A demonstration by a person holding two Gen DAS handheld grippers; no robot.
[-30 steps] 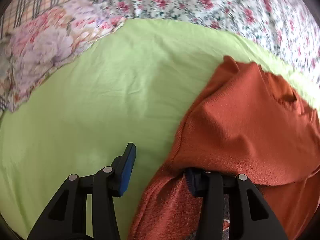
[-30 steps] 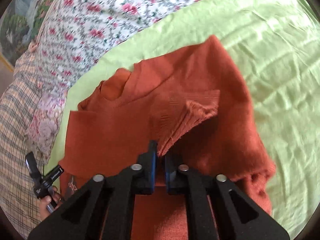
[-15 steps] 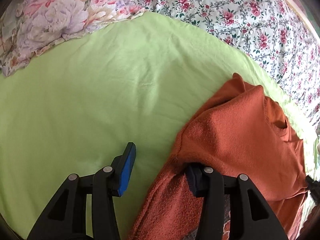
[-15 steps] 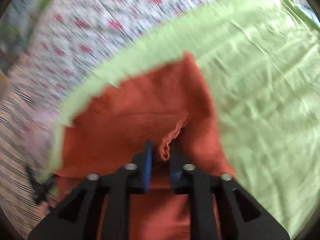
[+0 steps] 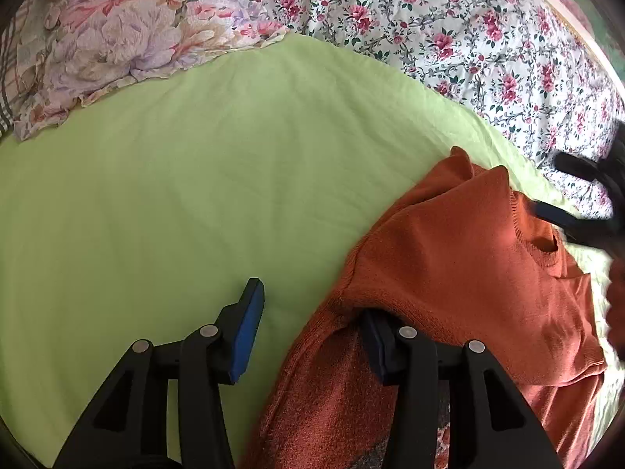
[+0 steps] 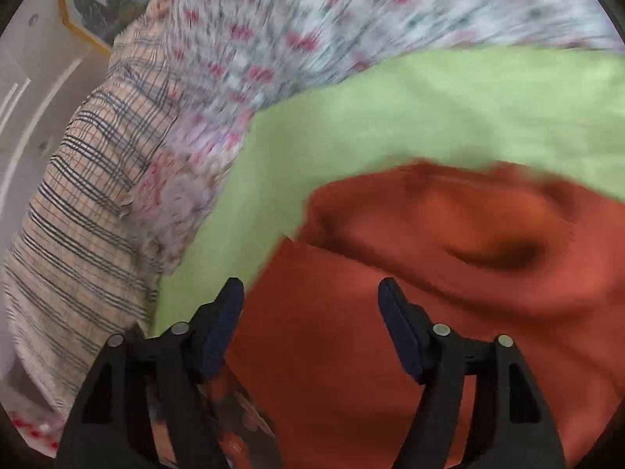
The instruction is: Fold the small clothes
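A rust-orange knit sweater (image 5: 468, 265) lies on a light green sheet (image 5: 195, 179), neck opening toward the right. My left gripper (image 5: 312, 328) is open; its left finger rests over bare sheet and its right finger is tucked under a fold of the sweater's edge. In the right wrist view, which is blurred by motion, my right gripper (image 6: 310, 312) is open and empty just above the sweater (image 6: 351, 371). The right gripper also shows as a dark shape at the right edge of the left wrist view (image 5: 586, 195).
A floral quilt (image 5: 449, 27) lies beyond the green sheet. A pale flowered pillow (image 5: 117, 35) lies at the upper left. A plaid cloth (image 6: 78, 203) lies at the left in the right wrist view, beside the green sheet (image 6: 449, 109).
My right gripper has opened, let go of the sweater's cuff and swung left. The left gripper stays open with its right finger under the sweater's edge.
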